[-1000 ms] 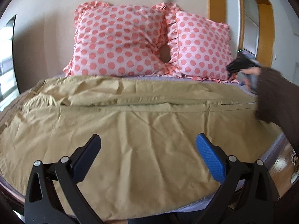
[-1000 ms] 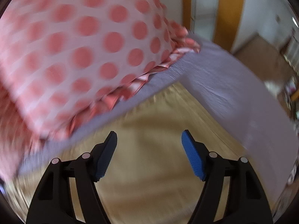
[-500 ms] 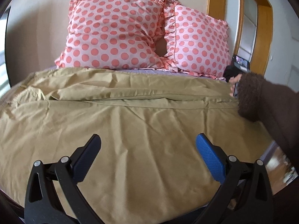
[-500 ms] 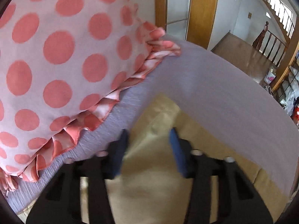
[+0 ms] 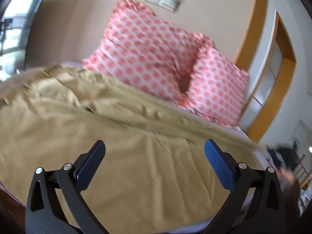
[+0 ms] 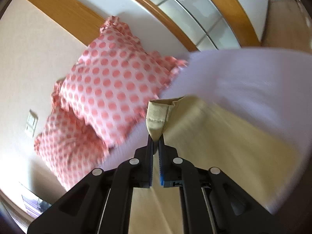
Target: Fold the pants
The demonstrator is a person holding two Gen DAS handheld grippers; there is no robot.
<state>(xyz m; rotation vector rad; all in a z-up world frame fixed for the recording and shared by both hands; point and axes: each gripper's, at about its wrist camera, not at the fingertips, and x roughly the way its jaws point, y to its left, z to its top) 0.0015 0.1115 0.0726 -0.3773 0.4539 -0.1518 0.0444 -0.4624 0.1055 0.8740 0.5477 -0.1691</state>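
Tan pants (image 5: 120,136) lie spread across the bed, waistband with belt loops at the far left. My left gripper (image 5: 155,156) is open and empty above the near part of the pants. My right gripper (image 6: 155,146) is shut on the hem of a pant leg (image 6: 156,117) and holds it lifted off the lilac sheet (image 6: 243,81). The rest of that leg (image 6: 214,146) trails down to the right. The hand holding the right gripper shows blurred at the right edge of the left wrist view (image 5: 286,177).
Two pink polka-dot pillows (image 5: 152,52) lean against the beige wall at the head of the bed, also in the right wrist view (image 6: 109,89). A wooden door frame (image 5: 273,89) stands to the right. The bed edge runs just below my left gripper.
My right gripper closed on the pant leg hem and lifted it, tilting sharply. My left gripper tilted and shifted; its jaws stayed open.
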